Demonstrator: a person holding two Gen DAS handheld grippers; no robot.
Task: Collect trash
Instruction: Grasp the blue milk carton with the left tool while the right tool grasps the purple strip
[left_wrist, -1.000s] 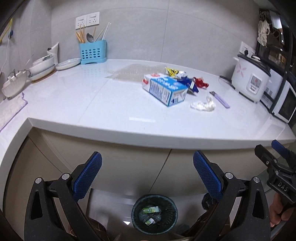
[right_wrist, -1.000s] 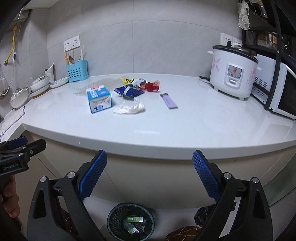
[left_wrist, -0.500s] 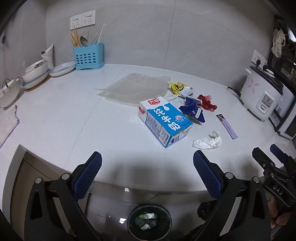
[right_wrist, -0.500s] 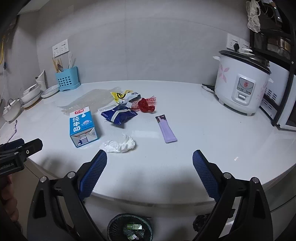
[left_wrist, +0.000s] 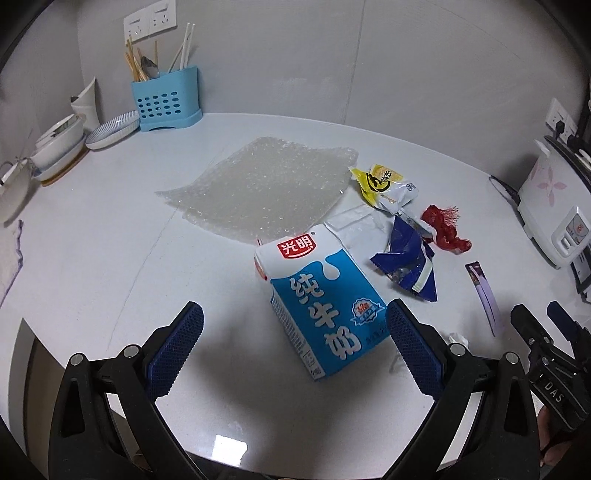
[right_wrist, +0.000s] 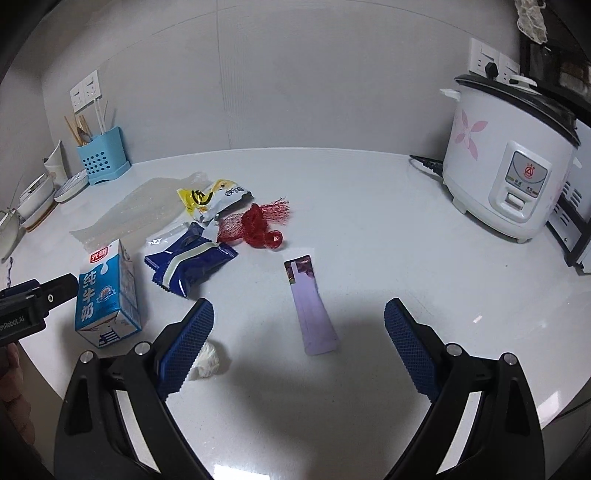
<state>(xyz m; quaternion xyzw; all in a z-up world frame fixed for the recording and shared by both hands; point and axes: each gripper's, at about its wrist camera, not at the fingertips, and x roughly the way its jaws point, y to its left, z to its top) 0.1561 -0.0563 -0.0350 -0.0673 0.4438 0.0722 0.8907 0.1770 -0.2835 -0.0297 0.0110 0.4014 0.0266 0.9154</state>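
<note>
A blue and white milk carton (left_wrist: 321, 299) lies on the white counter, its near end between the open fingers of my left gripper (left_wrist: 293, 347). Behind it lie a bubble wrap sheet (left_wrist: 262, 188), a yellow and white wrapper (left_wrist: 384, 186), a dark blue wrapper (left_wrist: 410, 266) and red netting (left_wrist: 445, 229). My right gripper (right_wrist: 299, 347) is open above the counter, with a purple sachet (right_wrist: 312, 310) between its fingers. A crumpled white tissue (right_wrist: 207, 360) sits beside its left finger. The carton (right_wrist: 105, 295) lies further left there.
A rice cooker (right_wrist: 513, 162) stands at the right with a microwave beyond it. A blue utensil holder (left_wrist: 166, 98), bowls and plates (left_wrist: 110, 129) sit at the back left. The counter's front edge (left_wrist: 74, 354) runs just under both grippers.
Both grippers have risen from below the counter edge and moved in over the counter toward the trash. The bin on the floor has dropped out of view.
</note>
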